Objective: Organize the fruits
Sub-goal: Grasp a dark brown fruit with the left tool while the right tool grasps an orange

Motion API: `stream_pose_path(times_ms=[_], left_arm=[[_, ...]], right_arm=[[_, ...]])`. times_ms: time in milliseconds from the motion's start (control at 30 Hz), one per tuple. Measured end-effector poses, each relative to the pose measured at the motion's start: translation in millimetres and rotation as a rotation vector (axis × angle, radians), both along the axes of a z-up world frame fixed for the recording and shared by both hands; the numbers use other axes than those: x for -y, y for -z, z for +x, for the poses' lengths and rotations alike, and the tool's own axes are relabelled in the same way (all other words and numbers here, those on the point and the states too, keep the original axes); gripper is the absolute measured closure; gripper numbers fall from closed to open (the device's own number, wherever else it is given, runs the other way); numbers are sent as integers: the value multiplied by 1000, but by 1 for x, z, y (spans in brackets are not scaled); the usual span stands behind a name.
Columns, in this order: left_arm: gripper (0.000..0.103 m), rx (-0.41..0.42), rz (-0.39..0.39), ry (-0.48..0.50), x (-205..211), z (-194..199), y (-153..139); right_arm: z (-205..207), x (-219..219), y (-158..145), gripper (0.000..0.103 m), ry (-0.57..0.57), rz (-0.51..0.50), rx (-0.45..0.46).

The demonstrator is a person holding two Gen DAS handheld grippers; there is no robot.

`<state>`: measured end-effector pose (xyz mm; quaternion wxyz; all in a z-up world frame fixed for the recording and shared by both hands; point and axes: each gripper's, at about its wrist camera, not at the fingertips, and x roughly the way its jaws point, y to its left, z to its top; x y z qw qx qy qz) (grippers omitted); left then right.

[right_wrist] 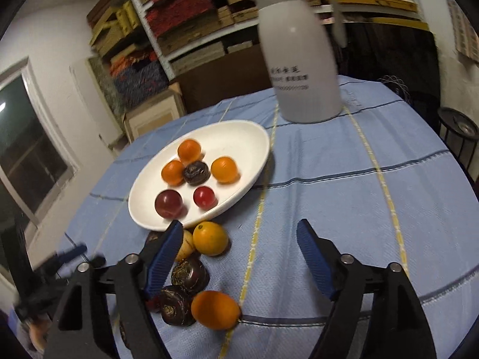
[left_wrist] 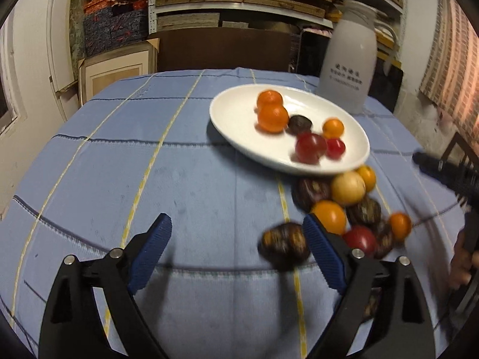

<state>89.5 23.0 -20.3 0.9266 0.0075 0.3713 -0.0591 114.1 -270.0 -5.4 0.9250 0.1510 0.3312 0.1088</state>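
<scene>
Shelves of stacked boards back a blue checked tablecloth (left_wrist: 179,179) bearing a white jug (right_wrist: 302,59) and white plate (right_wrist: 239,137) of fruit. Both the left gripper (left_wrist: 236,236) and right gripper (right_wrist: 239,239) gape empty; loose fruits (right_wrist: 209,237) lie beside their fingers.

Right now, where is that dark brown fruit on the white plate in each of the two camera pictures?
Left wrist view: the dark fruit lies right of centre, upper half, beside the orange fruits.
Right wrist view: the dark fruit lies left of centre, ringed by three orange fruits.
Shared landmark: the white jug standing behind the white plate.
</scene>
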Motion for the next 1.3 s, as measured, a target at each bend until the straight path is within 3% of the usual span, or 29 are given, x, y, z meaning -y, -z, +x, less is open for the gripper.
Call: stream_pose_path(times_ms=[367,467,600,733,1033,1133,1300], left_arm=[[15,-69,87,59,22,3,19],[9,-99,86,60,21,13,24],[9,-75,140,-25,8,19,23],[9,-97,81,-82,-12,22,23],[9,-75,155,-17,8,24,23],[9,-84,160,-11,10,31,23],[10,-95,154,13,13,35,26]], right_arm=[[-3,-2,-2,19,-14,6,-2],[-3,-5,-2,19,-20,0,-5],[-4,-5,-2,19,-22,-9,-5],[-4,-7,2,19,-25,-19,-24],[-27,-39,26,19,-128,-199,-93],[-33,-50,32,24,-155,-252,-101],[-34,-49,35,28,-156,-245,-112]])
